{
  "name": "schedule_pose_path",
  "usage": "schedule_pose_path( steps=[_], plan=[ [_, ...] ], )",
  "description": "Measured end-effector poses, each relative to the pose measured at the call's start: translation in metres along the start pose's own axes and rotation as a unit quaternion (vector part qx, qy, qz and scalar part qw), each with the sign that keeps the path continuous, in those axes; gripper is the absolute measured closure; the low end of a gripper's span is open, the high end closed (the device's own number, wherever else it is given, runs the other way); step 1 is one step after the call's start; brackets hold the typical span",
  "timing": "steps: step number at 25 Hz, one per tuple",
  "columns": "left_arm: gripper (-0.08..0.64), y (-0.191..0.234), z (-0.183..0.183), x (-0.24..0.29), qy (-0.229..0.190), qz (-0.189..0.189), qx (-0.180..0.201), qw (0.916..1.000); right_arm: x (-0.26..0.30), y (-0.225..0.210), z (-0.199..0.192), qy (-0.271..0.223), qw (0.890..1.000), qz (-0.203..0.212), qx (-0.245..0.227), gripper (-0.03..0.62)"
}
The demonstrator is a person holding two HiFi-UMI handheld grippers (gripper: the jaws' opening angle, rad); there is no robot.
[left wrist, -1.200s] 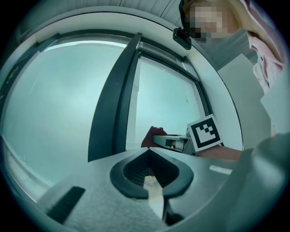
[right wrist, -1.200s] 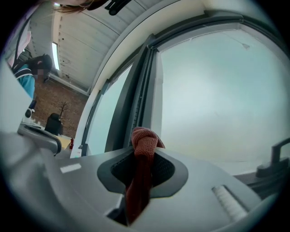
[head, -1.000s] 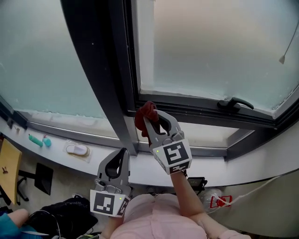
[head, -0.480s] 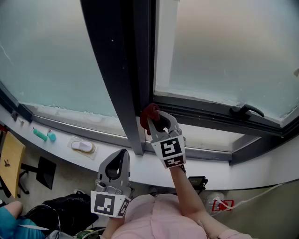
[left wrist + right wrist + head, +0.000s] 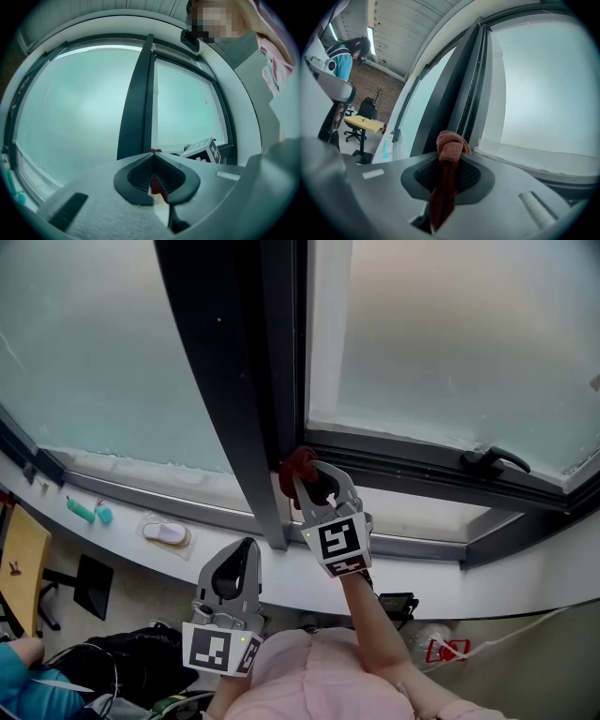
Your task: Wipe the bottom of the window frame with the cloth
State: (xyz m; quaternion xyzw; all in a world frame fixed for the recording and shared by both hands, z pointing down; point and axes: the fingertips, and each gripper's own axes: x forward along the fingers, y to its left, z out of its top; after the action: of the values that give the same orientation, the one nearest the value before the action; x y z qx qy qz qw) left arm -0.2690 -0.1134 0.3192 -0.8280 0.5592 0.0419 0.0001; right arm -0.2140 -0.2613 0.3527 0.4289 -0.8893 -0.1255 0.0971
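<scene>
**A:** What is the left gripper (image 5: 246, 551) doing?

**B:** Its jaws are shut on nothing. It hangs low, away from the glass (image 5: 450, 334).

**A:** And the right gripper (image 5: 309, 476)?

**B:** It pinches the red cloth (image 5: 451, 144) tight. The cloth is up at the left end of the bottom bar of the window frame (image 5: 422, 471). The bar runs off to the right, so I think the wipe goes that way.

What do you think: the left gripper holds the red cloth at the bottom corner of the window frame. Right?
No, the right gripper holds the red cloth at the bottom corner of the window frame; the right gripper view shows its jaws shut on it.
</scene>
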Motion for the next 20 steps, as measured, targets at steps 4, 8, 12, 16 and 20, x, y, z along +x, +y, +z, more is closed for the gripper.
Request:
schedule_pose_path(
  steps=[4, 8, 12, 16, 20],
  plan=[
    [0.561, -0.003, -0.001, -0.002, 0.002, 0.001, 0.001, 1.0000, -0.004, -0.004, -0.002, 0.001, 1.000, -0.004, -0.001, 0.526],
    [0.561, -0.005, -0.001, -0.004, 0.003, 0.004, 0.002, 1.0000, -0.011, -0.012, -0.004, 0.002, 1.000, -0.012, 0.011, 0.526],
    [0.561, -0.011, -0.001, -0.002, 0.002, -0.002, 0.003, 1.0000, -0.017, -0.022, -0.006, 0.002, 1.000, -0.022, 0.018, 0.526],
    [0.561, -0.019, 0.000, -0.002, 0.001, -0.007, 0.004, 1.0000, -0.026, -0.032, -0.005, -0.002, 0.999, -0.029, 0.023, 0.526],
    [0.561, -0.027, 0.001, 0.000, 0.000, -0.014, 0.006, 0.9999, -0.035, -0.041, -0.009, -0.002, 0.999, -0.037, 0.026, 0.526]
  ],
)
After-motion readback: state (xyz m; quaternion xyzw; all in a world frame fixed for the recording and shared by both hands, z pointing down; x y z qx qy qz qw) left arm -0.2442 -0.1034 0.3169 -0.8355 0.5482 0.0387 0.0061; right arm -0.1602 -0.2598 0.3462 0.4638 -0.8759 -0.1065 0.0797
